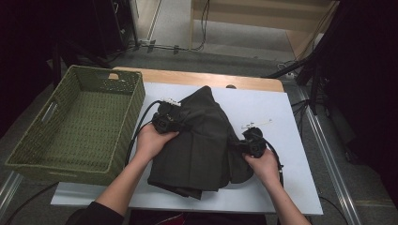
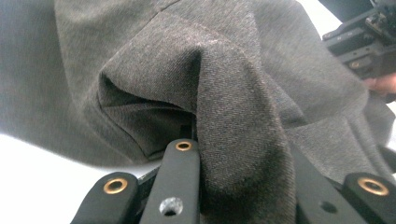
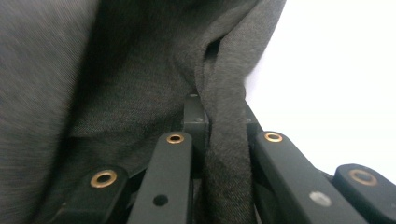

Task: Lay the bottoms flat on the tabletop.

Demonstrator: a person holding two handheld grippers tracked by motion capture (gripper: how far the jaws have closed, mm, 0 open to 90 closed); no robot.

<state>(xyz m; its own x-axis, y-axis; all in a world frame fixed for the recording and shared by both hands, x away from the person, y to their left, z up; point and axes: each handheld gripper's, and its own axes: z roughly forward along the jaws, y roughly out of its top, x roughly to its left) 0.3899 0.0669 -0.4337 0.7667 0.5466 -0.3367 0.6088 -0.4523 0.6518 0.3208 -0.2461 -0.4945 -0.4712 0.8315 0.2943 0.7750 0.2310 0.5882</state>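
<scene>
Item 1: L tongs (image 2: pixel 201 154), jaws clamped on a raised fold of the dark grey garment (image 2: pixel 233 93); cloth pinched betw. both jaws, seen close in left gripper view. Item 2: R tongs (image 3: pixel 219 140), jaws likewise clamped on a fold at garment's edge, white sheet (image 3: pixel 336 70) just beside. Item 3: garment lies crumpled mid-tabletop (image 1: pixel 206 77) on the white sheet, L tongs at its left edge, R tongs at its right. Item 4: green woven basket (image 1: pixel 33 159), left of garment, near but apart.
</scene>
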